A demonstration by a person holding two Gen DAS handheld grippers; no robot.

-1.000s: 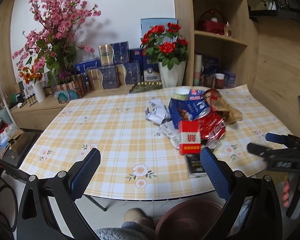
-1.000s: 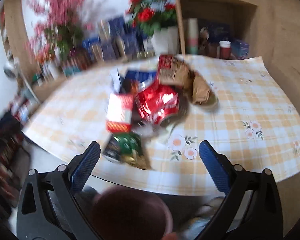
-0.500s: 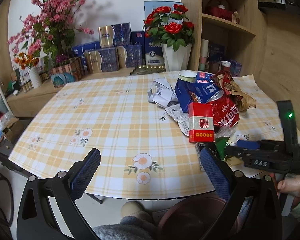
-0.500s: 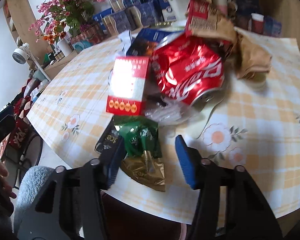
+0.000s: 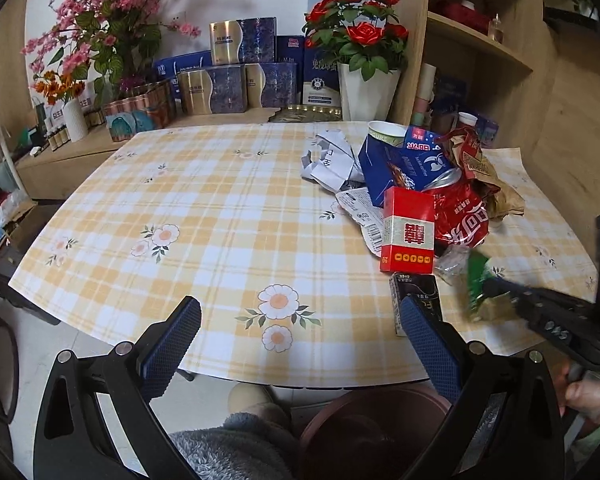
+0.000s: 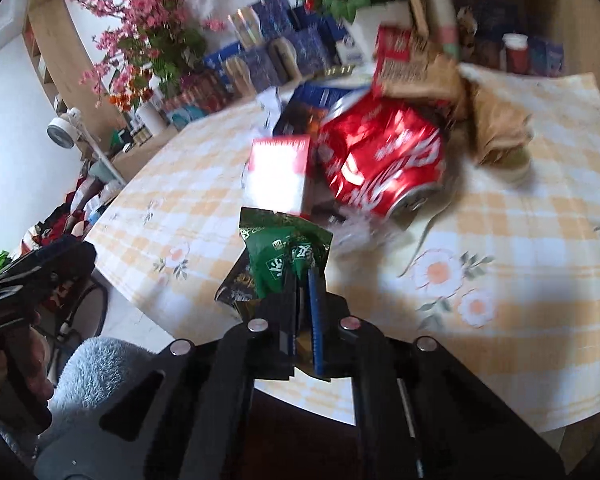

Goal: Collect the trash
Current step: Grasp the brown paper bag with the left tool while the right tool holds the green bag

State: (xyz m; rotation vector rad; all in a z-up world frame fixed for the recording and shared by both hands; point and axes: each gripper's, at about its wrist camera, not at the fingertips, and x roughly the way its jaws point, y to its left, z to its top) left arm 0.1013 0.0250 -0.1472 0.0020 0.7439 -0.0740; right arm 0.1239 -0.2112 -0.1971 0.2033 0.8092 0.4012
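A pile of trash lies on the table's right side: a crushed red can (image 5: 462,216) (image 6: 384,164), a red box (image 5: 408,230) (image 6: 278,174), a blue carton (image 5: 404,164), crumpled paper (image 5: 330,158) and a brown paper bag (image 5: 488,184) (image 6: 496,132). My right gripper (image 6: 302,276) is shut on a green wrapper (image 6: 284,256), lifted just off the table edge; it also shows in the left wrist view (image 5: 476,280). My left gripper (image 5: 300,324) is open and empty over the table's near edge. A black packet (image 5: 416,292) lies by its right finger.
A dark red bin (image 5: 364,424) stands on the floor below the table's near edge. The table (image 5: 204,216) has a yellow checked cloth. Flower vases (image 5: 366,88) and boxes (image 5: 228,76) line the sideboard behind. Wooden shelves (image 5: 480,40) stand at the right.
My right gripper has closed on the green wrapper and lifted it from the table. My left gripper has moved slightly closer to the table.
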